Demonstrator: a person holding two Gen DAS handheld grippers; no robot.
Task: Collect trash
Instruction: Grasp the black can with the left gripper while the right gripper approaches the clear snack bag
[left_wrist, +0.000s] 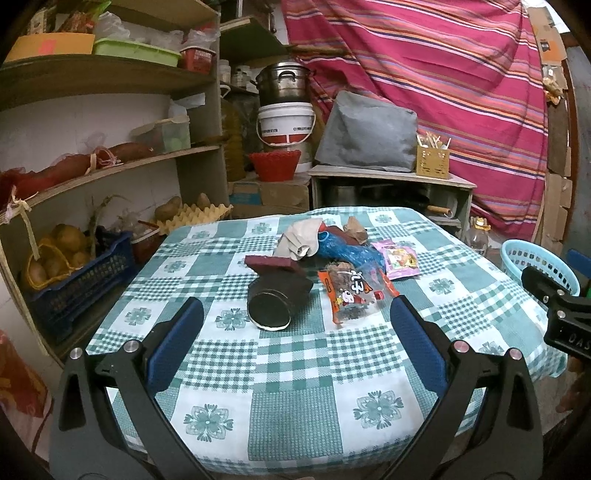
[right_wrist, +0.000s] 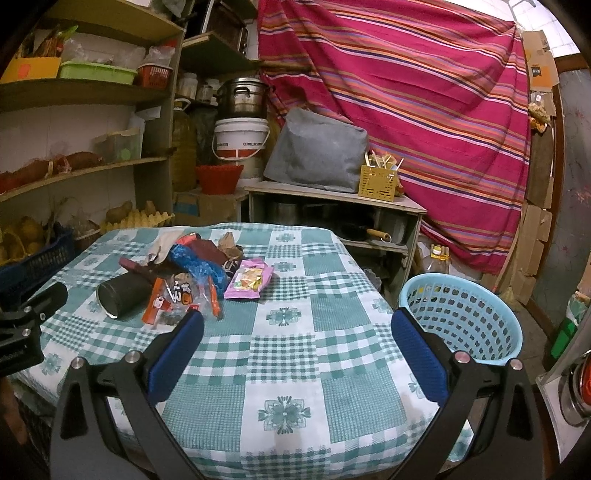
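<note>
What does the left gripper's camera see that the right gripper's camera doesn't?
Only the left wrist view shows the whole blue crate of potatoes on the bottom shelf. Only the right wrist view shows the light blue basket nearly whole, plus a green object on the floor behind it. Both show the checked tablecloth, the trash pile with the dark can and pink wrapper, and open grippers.

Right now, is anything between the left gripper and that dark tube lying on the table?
Nothing visible. The left gripper is open and empty, with bare tablecloth up to the dark tube. An orange snack wrapper lies right beside the tube.
</note>
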